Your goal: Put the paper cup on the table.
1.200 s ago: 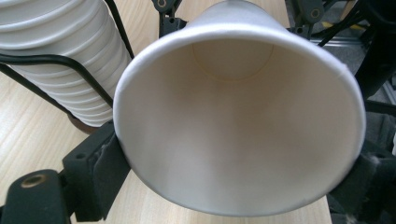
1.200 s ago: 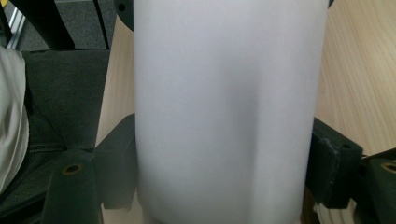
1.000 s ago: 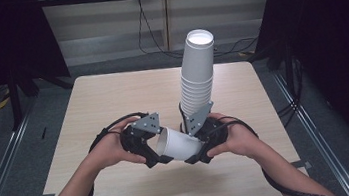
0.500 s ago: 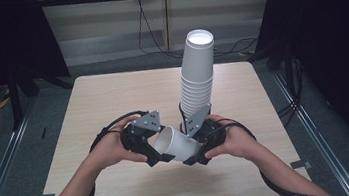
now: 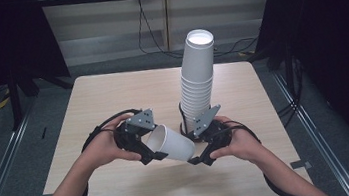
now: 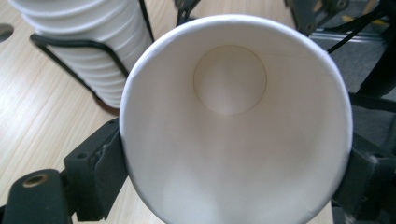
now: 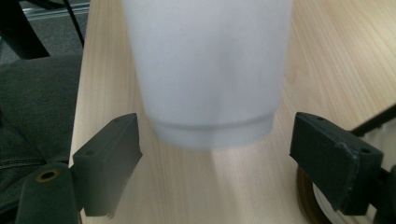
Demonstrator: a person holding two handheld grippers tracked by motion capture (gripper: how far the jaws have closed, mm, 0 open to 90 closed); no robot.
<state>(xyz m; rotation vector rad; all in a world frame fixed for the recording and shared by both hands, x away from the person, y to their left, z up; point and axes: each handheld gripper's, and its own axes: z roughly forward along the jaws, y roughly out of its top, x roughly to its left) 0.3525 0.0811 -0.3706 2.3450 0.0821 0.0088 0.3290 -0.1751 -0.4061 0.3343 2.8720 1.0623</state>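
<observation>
Lying sideways, paper cup sits clamped between left gripper fingers.

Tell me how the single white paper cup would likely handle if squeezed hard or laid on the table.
The paper cup looks thin-walled and empty, so probably light and easy to crush; the left gripper holds it by the rim. Its round, tapered body would likely roll in a curve on the table. The right gripper stands open at its base.

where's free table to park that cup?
Bare wood left of the cup stack, out to the table edge, and along the near edge below both hands. Crowded at centre: left gripper, cup and right gripper right by the stack's base.
</observation>
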